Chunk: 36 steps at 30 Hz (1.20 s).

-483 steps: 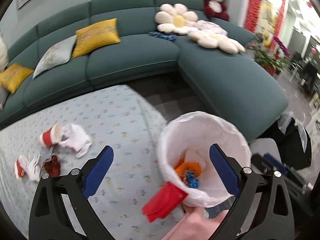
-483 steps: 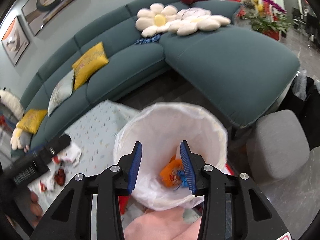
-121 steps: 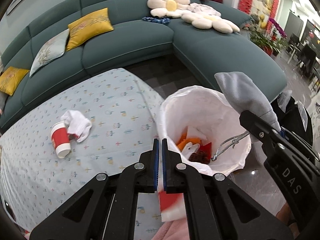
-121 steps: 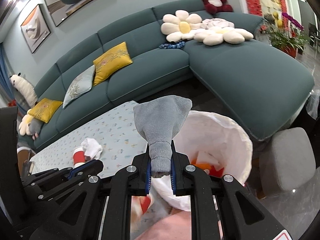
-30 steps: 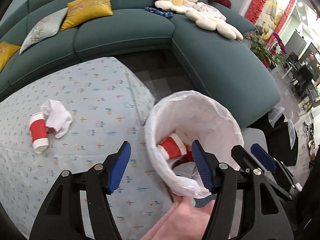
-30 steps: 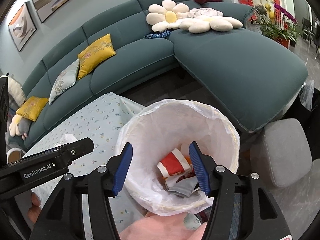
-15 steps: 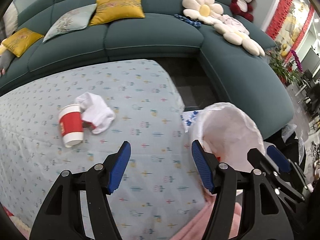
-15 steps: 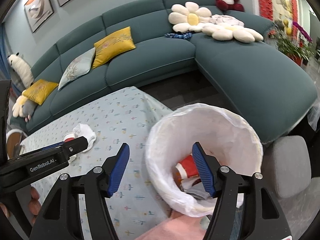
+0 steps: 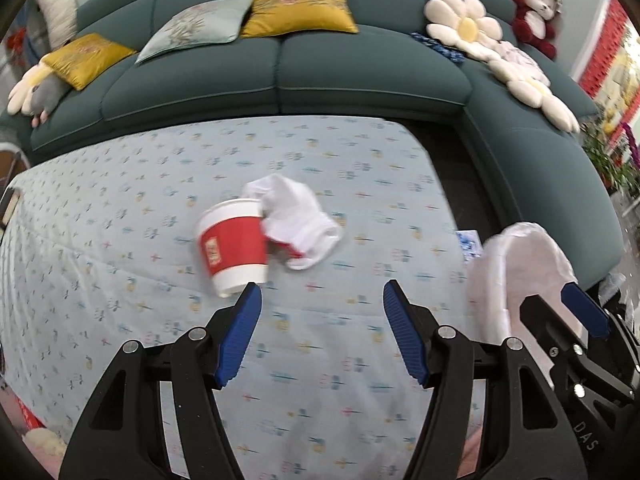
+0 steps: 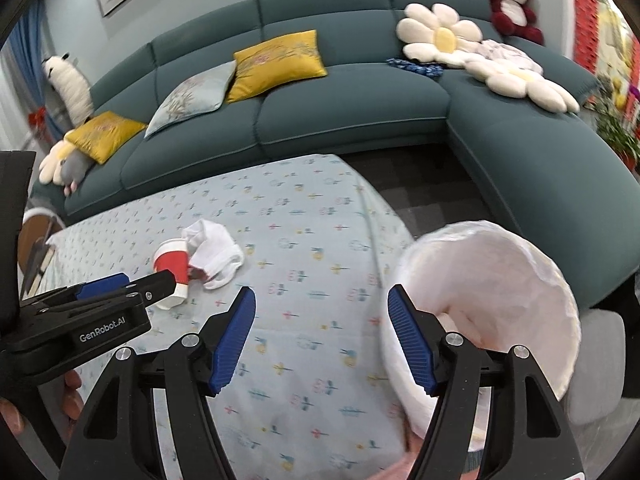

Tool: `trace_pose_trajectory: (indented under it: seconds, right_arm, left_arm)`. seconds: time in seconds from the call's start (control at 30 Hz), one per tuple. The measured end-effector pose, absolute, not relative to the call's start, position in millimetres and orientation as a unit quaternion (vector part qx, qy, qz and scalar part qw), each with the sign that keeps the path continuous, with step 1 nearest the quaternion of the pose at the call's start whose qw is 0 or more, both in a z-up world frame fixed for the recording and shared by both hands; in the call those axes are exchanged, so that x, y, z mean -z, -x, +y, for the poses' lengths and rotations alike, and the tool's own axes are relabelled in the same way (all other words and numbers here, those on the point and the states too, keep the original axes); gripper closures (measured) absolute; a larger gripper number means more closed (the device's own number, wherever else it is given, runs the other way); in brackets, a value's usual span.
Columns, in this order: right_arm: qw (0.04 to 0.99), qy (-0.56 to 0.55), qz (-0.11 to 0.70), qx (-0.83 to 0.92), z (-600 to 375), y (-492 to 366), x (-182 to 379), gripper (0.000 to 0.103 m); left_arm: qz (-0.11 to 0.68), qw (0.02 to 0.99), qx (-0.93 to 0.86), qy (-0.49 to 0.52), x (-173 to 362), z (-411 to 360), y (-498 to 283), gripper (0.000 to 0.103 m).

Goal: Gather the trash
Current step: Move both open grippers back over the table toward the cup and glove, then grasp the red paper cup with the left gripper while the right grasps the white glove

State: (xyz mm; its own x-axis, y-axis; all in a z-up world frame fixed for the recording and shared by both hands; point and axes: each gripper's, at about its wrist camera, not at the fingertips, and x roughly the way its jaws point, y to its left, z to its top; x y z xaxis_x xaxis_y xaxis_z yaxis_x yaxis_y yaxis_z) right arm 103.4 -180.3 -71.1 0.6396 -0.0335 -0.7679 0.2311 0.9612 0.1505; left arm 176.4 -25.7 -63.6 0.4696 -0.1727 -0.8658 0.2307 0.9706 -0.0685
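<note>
Both claws, left claw [image 9: 322,312] and right claw [image 10: 322,316], gape empty over the patterned desk [image 9: 120,200]; red cup [image 9: 234,246] touches white cloth [image 9: 298,222] at eleven o'clock; teal sofa [image 9: 280,64] behind.

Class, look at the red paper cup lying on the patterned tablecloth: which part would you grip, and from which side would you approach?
Grip the red paper cup across its red middle band, coming down from above. It lies on its side, so the round wall is exposed on top. Keep toward the end away from the white cloth, which touches its far end. The left tongs are open and nearest.
</note>
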Motion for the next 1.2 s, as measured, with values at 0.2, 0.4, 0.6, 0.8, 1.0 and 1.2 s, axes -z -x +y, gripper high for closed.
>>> trace_pose_trajectory:
  seconds: [0.2,0.4,0.6,0.8,1.0,1.2]
  right_arm:
    - [0.897,-0.099,0.428,0.051,-150,-132,77,0.037]
    - [0.895,-0.084,0.438,0.031,-125,-160,89,0.037]
    - [0.888,-0.073,0.454,0.015,-103,-191,112,0.037]
    - [0.880,-0.076,0.469,0.014,-97,-217,134,0.037]
    - [0.873,-0.081,0.482,0.015,-95,-240,154,0.037]
    - [0.865,-0.108,0.489,0.008,-99,-260,168,0.037]
  left_arm:
    - [0.511,0.855,0.088,-0.024,78,5,-196,0.043]
    - [0.520,0.852,0.065,-0.013,94,31,-220,0.031]
    - [0.536,0.843,0.055,-0.002,114,45,-245,0.021]
    - [0.554,0.831,0.051,0.003,138,49,-269,0.019]
    - [0.575,0.816,0.048,0.023,161,56,-289,0.018]
    - [0.588,0.805,0.053,0.059,179,68,-304,0.009]
